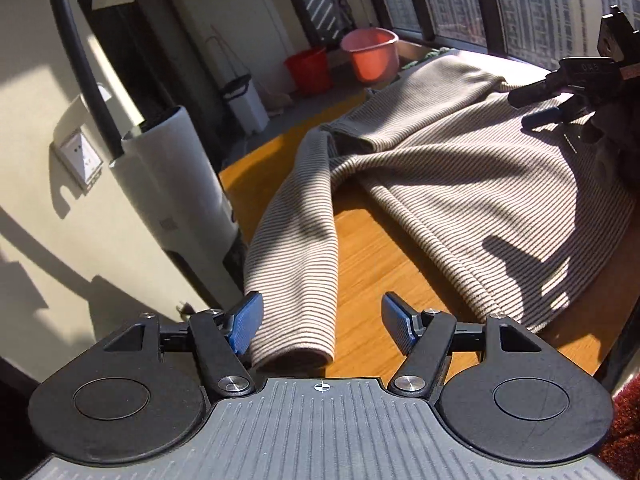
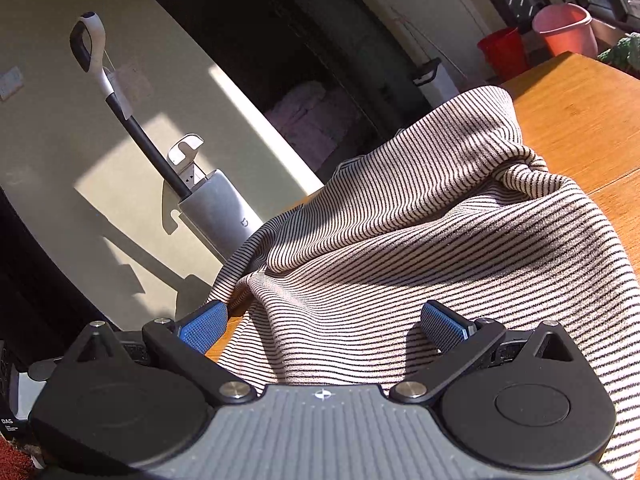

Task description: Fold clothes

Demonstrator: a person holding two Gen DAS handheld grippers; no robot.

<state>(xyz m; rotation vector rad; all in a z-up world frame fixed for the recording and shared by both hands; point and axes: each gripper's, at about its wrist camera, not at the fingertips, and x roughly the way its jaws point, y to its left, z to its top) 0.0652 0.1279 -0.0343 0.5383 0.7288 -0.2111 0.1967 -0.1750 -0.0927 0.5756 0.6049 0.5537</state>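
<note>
Striped knit top (image 1: 460,168) spread on the wooden table (image 1: 372,256), both hand-held grippers standing apart and gripping nothing.

Nearest the left hand-held gripper (image 1: 320,320), the sleeve (image 1: 296,248) lies straight along the table with its cuff between the 2 parted blue pads, one pad just beside the cloth, neither pressing; it looks laid out ready to fold inward. The right hand-held gripper (image 2: 324,326) hovers with jaws apart over bunched fabric near the body's edge, probably lined up for a pinch. Farther off, 2 buckets (image 1: 370,58) stand on the floor beyond the table.
</note>
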